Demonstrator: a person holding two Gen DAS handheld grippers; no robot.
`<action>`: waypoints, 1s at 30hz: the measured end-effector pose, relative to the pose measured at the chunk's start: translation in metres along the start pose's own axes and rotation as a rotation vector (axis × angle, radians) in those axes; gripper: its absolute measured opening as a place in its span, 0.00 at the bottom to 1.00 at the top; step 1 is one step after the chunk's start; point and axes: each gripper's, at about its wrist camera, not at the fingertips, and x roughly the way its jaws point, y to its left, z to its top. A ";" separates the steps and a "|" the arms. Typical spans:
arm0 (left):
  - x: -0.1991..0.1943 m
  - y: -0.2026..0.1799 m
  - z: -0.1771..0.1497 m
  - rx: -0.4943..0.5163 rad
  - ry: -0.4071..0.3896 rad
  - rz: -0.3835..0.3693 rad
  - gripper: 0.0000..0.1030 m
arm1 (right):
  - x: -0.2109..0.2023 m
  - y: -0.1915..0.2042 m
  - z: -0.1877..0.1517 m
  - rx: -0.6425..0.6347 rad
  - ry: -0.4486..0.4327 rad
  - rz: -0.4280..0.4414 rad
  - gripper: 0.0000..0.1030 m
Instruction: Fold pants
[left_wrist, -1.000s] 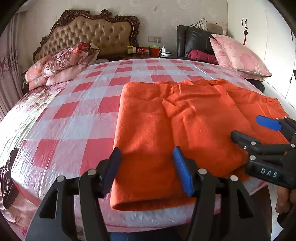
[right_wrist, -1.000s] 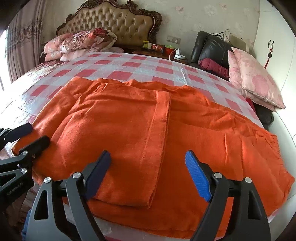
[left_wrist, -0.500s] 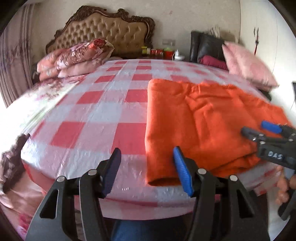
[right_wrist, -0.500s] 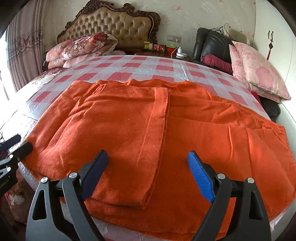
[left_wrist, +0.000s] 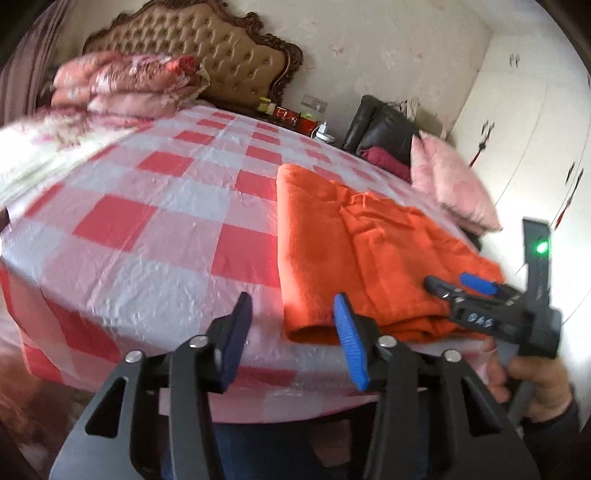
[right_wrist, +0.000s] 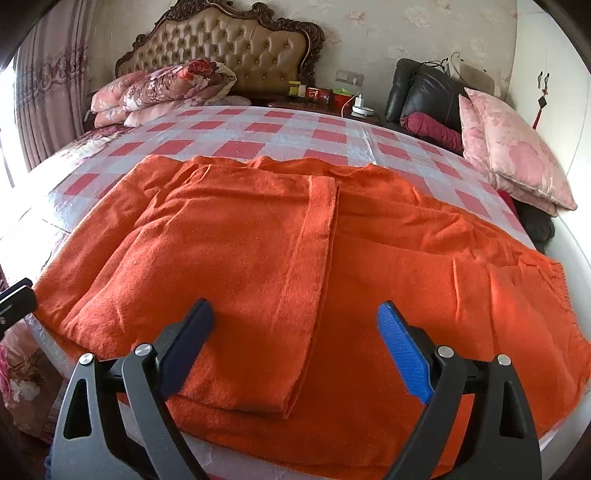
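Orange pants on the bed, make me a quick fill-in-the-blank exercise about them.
1. The pants lie on a red and white ____ sheet.
2. The pants' colour is ____.
3. The pillows to the right of the pants are ____.
4. Between the right hand-held gripper pads there is only ____ fabric.

Answers: checked; orange; pink; orange

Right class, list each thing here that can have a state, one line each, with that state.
Pants: partly folded, one layer doubled over, flat on the bed.
Left gripper: closing, nothing between its jaws, beside the pants' edge.
Right gripper: opening, wide over the pants, gripping nothing.
Bed cover: spread flat, crinkled.
Quilt: folded, piled by the headboard.
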 end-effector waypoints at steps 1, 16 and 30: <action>-0.001 0.002 0.000 -0.026 0.005 -0.020 0.39 | 0.000 0.001 0.000 -0.007 0.000 -0.008 0.85; 0.014 0.002 0.004 -0.263 0.147 -0.101 0.15 | -0.001 0.005 0.003 -0.033 0.012 -0.039 0.85; 0.010 0.000 0.002 -0.219 0.107 -0.092 0.07 | 0.009 0.113 0.148 -0.273 0.136 0.169 0.70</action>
